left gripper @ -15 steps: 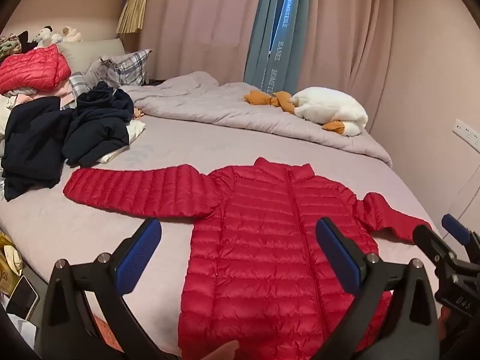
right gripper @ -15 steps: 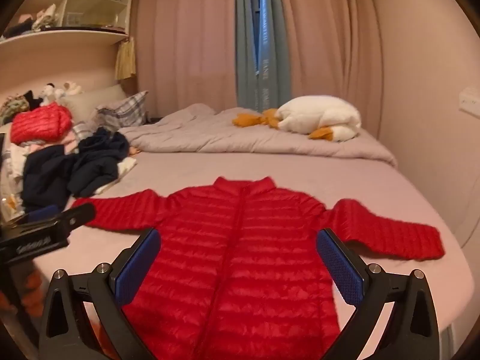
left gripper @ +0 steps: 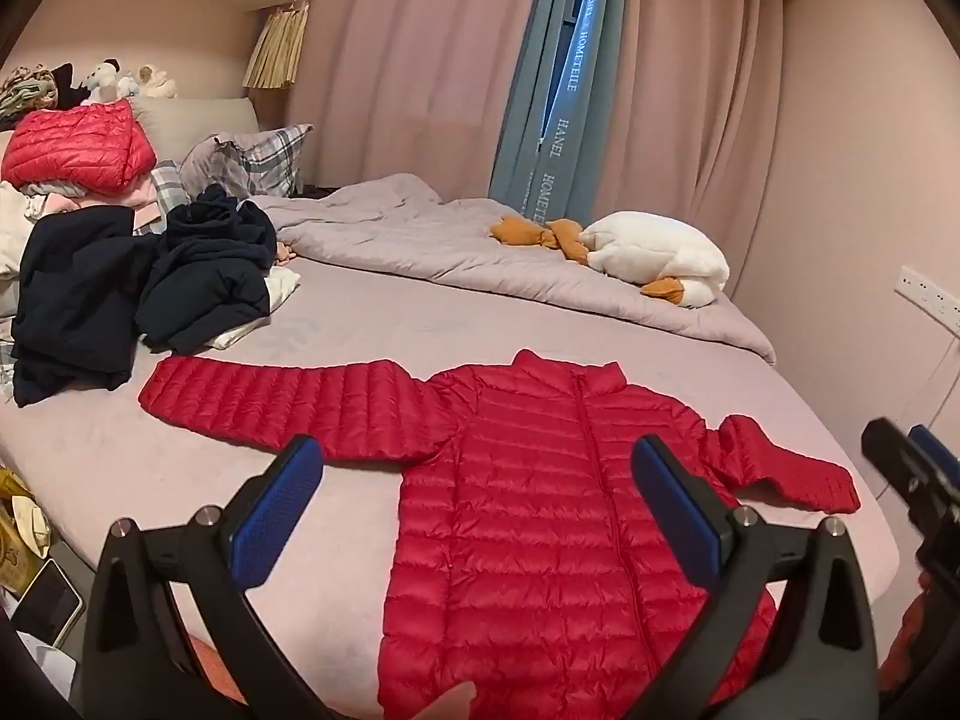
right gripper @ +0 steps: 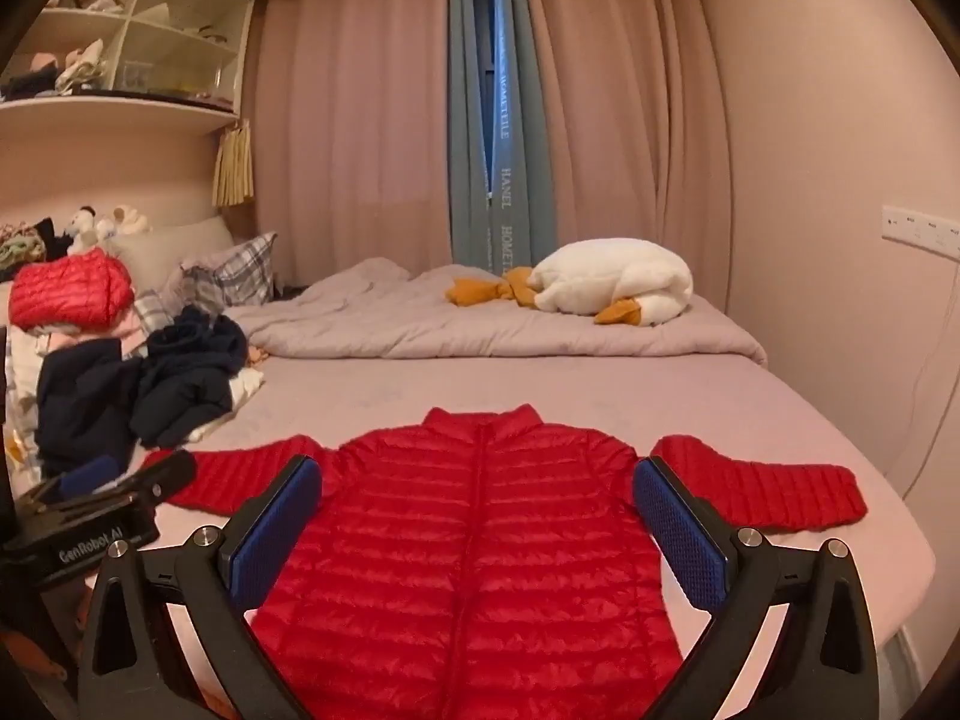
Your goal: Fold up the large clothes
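Note:
A red puffer jacket [left gripper: 558,510] lies flat and face up on the bed, zipped, collar toward the far side, both sleeves spread out sideways. It also shows in the right wrist view [right gripper: 474,540]. My left gripper [left gripper: 480,516] is open and empty, held above the jacket's lower left part. My right gripper [right gripper: 480,528] is open and empty, held above the jacket's lower middle. The right gripper shows at the right edge of the left wrist view [left gripper: 918,480]. The left gripper shows at the left edge of the right wrist view [right gripper: 102,492].
A pile of dark clothes [left gripper: 138,288] lies at the bed's left, a folded red jacket [left gripper: 78,144] on a stack behind it. A grey duvet [left gripper: 468,246] and a white plush goose [left gripper: 654,252] lie at the far side. The bed edge [right gripper: 900,552] runs near the right sleeve.
Both grippers have shifted slightly; the left wrist view has moved a little back and right over the jacket. The jacket lies as before.

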Available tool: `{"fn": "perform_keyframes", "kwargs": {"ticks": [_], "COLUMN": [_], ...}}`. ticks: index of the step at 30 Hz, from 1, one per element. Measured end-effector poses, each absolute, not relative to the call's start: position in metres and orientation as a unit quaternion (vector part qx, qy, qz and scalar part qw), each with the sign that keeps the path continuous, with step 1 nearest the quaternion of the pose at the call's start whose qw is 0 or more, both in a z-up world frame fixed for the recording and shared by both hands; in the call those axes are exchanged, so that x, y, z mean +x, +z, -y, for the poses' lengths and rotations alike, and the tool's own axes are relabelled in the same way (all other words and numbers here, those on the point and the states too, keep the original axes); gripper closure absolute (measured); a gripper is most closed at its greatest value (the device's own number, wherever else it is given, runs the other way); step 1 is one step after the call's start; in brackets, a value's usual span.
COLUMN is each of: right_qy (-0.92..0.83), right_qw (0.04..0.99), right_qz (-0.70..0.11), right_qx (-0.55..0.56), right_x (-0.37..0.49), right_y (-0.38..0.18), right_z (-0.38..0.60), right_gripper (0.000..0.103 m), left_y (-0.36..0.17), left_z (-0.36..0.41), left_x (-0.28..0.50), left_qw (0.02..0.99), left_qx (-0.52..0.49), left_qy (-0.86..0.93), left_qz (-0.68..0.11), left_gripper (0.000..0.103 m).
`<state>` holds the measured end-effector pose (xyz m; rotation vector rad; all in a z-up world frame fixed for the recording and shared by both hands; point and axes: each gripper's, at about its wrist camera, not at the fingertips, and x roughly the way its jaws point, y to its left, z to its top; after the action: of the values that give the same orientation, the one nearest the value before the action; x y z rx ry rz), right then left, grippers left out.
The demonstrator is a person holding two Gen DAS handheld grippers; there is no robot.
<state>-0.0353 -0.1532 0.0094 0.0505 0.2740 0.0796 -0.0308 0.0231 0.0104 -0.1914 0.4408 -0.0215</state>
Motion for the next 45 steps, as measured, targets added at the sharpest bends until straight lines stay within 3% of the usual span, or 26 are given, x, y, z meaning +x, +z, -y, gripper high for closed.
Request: {"fn": "perform_keyframes", "kwargs": {"ticks": [14,34,45], "right_qy": [-0.018,0.078,-0.006], "right_qw": [0.993,0.99,0.994], "right_qz": [-0.113,-0.113,-0.11], "right_qx": [0.03,0.029,-0.007], "right_x": [-0.071,-0.058,-0.076], "right_y": [0.016,0.048,0.034], "right_z": [0.158,0.139,0.151], "right_gripper": [0.0,0.0,0.0], "left_y": [0.017,0.045,0.022], "left_z": [-0.029,-0.022,-0.016], "left_x": [-0.055,-0.046,-0.04], "left_qw": [0.967,0.961,0.948], "left_qx": [-0.121,-0.144,-0.144], "left_qy": [-0.049,-0.091,-0.101], "left_qz": [-0.22,-0.216,-0.264], "left_gripper": [0.0,0.0,0.0]}}
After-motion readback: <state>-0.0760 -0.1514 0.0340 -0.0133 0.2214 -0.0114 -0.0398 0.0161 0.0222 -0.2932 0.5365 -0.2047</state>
